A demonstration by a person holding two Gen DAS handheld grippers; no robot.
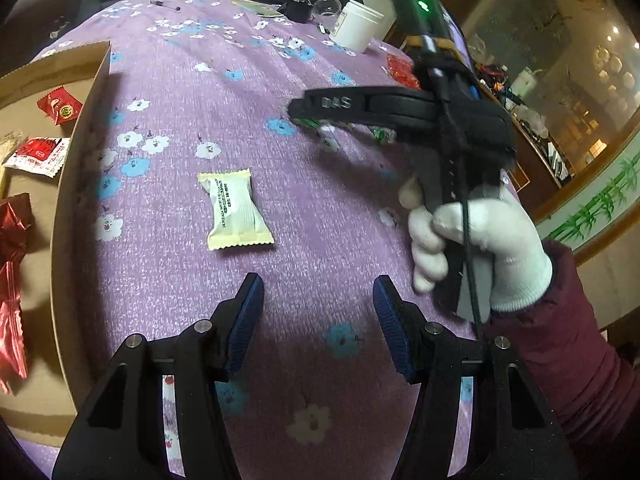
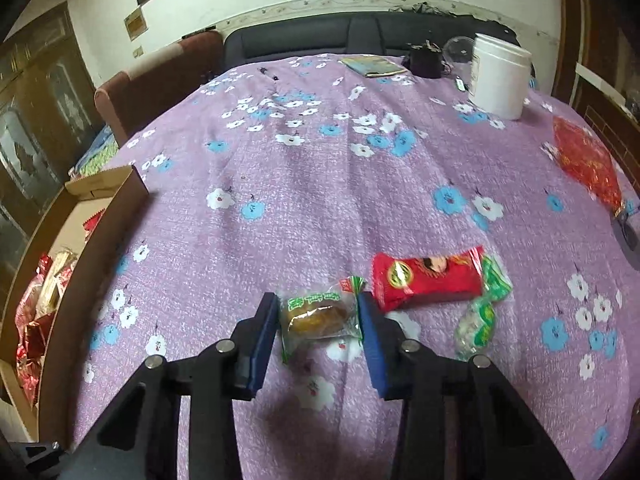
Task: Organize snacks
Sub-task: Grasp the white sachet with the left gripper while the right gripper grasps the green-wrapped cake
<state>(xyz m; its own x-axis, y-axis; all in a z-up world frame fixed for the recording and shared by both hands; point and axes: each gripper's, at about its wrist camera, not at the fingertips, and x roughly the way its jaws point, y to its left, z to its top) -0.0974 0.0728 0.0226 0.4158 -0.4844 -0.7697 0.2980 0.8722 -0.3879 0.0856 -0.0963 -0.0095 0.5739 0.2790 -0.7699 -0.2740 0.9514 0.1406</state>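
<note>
Where the right gripper (image 2: 318,312) is brought down, its blue pads are set on either side of a small cake in a clear wrapper (image 2: 318,314); the pads appear to touch the wrapper's edges, though a firm pinch cannot be confirmed. The cake lies flat on the purple flowered cloth (image 2: 320,184), long axis across the view from pad to pad, its twisted green end pointing up and right toward a red packet (image 2: 426,280). Just beside that packet, touching its right end, a green-and-clear wrapped sweet (image 2: 480,312) is noted, long axis running away from the camera. The left gripper (image 1: 318,322) is held spread and empty above the cloth, with a cream sachet (image 1: 236,210) lying ahead of it, long axis roughly toward the camera, slightly tilted. Farther left, a cardboard box (image 1: 80,152) already holds several red and foil packets. Progress is judged partial: some snacks are boxed, while four remain on the cloth. A white tub (image 2: 500,80) stands at the far edge.
</note>
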